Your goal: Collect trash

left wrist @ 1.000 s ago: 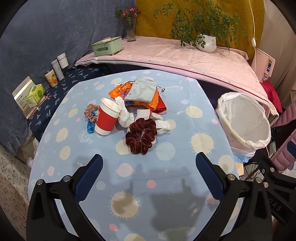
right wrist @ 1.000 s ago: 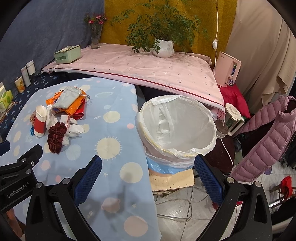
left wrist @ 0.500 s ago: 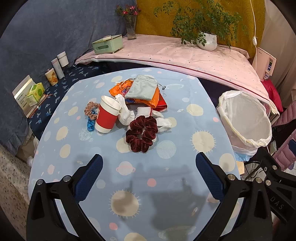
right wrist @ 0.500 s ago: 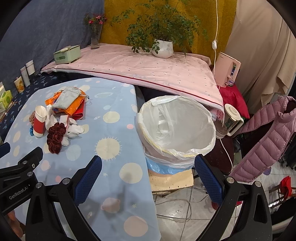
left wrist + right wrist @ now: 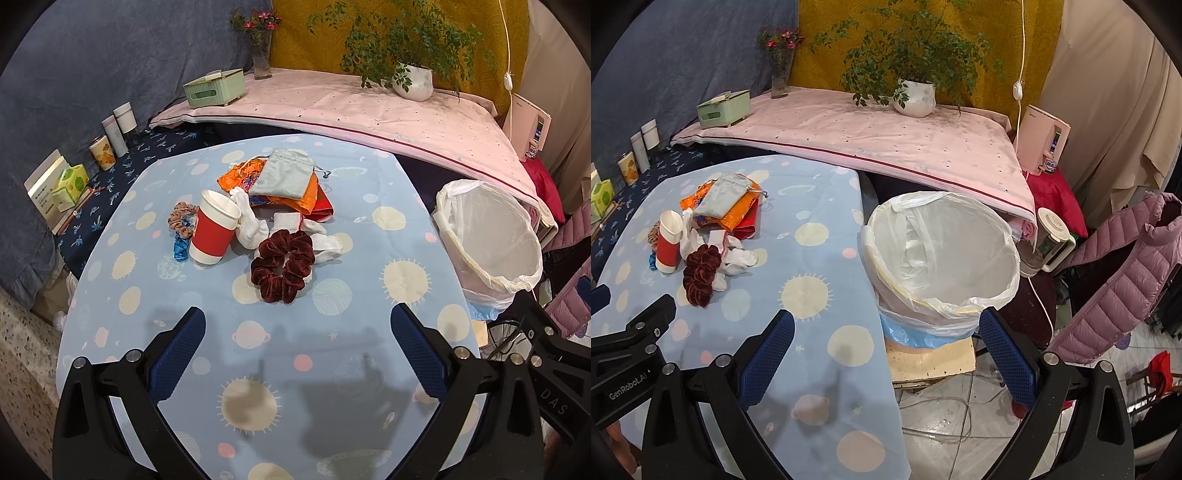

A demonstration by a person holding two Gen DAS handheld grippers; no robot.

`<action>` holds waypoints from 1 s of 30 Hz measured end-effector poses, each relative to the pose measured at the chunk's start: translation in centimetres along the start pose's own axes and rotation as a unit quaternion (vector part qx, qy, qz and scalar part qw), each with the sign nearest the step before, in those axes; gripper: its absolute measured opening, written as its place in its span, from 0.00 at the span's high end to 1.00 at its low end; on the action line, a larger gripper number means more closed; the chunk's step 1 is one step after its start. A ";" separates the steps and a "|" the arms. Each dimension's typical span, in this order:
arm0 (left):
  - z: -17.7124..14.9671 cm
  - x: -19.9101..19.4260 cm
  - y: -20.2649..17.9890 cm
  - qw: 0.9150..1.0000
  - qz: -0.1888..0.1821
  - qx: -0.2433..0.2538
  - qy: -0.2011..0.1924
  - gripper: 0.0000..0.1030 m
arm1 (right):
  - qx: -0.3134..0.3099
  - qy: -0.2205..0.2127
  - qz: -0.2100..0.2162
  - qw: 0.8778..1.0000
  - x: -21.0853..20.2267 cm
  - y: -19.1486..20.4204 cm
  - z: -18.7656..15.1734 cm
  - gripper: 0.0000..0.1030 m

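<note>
Trash pile lies well ahead of both wide-open, seemingly empty jaws

Back ledge under pink cloth: mint-green tissue box, glass vase of red flowers, white pot with leafy plant. Yellow drape behind. Left strip, dark blue patterned cloth: two white tumblers, printed cup, green tissue pack, all in a row by the blue-grey drape. Right side: pink appliance on red cloth, white electric kettle just beside the ledge, mauve puffer jacket hanging. White cord with inline switch down the wall.
</note>
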State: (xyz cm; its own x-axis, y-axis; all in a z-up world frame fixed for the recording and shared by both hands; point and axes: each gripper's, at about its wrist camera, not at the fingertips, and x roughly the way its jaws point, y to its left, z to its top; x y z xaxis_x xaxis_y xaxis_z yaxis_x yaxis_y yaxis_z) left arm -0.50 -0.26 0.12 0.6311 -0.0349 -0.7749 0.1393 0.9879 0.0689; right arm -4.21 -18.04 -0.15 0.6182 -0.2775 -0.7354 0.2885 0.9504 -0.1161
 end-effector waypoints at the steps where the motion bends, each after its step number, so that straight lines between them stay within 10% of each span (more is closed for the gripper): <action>1: 0.0 0.0 0.0 1.000 0.000 0.000 0.000 0.07 | 0.000 0.000 0.000 1.000 0.0 -0.1 -0.1 0.07; 30: 0.1 0.1 -0.1 1.000 0.000 0.001 -0.001 0.07 | 0.000 -0.001 -0.002 1.000 0.0 -0.2 0.2 0.07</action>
State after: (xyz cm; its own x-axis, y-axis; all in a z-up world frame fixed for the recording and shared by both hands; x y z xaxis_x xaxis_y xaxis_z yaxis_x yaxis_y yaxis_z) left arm -0.39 -0.38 0.14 0.6333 -0.0349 -0.7731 0.1402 0.9876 0.0703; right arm -4.18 -18.28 0.02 0.6178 -0.2819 -0.7341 0.2909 0.9492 -0.1197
